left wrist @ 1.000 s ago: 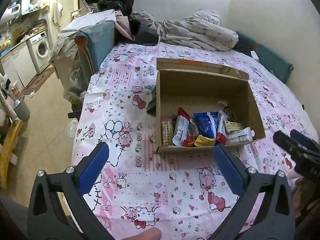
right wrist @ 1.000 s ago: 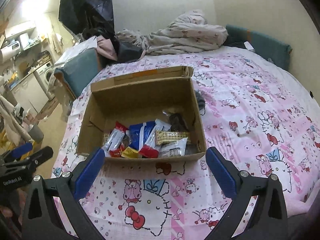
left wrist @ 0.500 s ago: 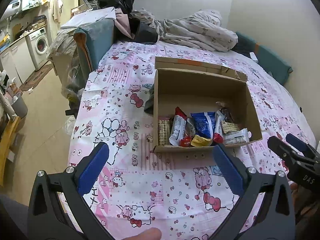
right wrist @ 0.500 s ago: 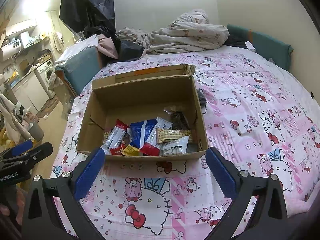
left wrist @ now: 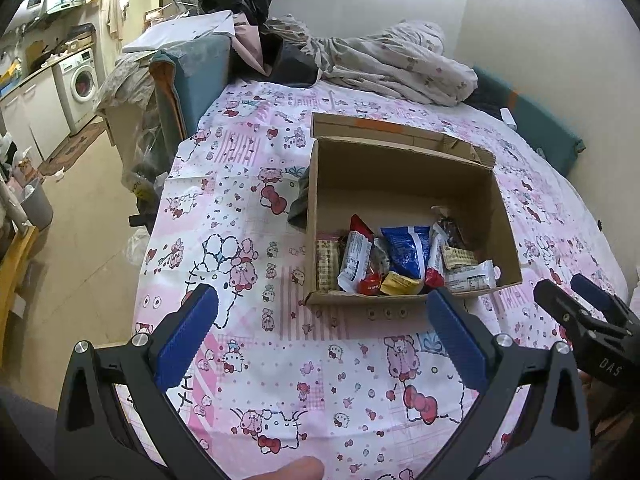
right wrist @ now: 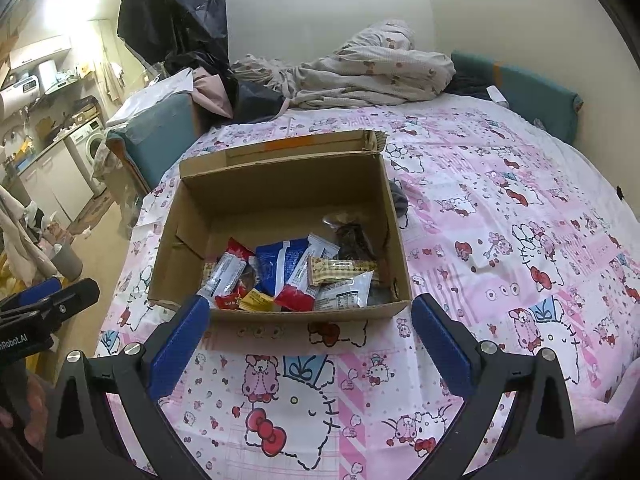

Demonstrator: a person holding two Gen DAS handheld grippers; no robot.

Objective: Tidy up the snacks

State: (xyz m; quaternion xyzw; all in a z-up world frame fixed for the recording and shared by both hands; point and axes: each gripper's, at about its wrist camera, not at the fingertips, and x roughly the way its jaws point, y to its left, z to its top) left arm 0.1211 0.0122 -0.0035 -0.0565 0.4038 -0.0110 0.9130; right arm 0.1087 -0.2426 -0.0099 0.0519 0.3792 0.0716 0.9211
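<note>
Snacks (right wrist: 288, 276) in cardboard box (right wrist: 280, 176), both tools wide apart & empty

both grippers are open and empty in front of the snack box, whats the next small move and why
Probably ease the right gripper forward over the cardboard box's near wall toward the white packet. Both grippers hang open and empty short of the box, the left gripper too, and the snacks lie piled against that wall.

Snacks (right wrist: 292, 276) in box (right wrist: 280, 184) — box on bed (right wrist: 500, 208)

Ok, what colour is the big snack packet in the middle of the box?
Blue with white, clearest in the right wrist view: snack packet.
</note>
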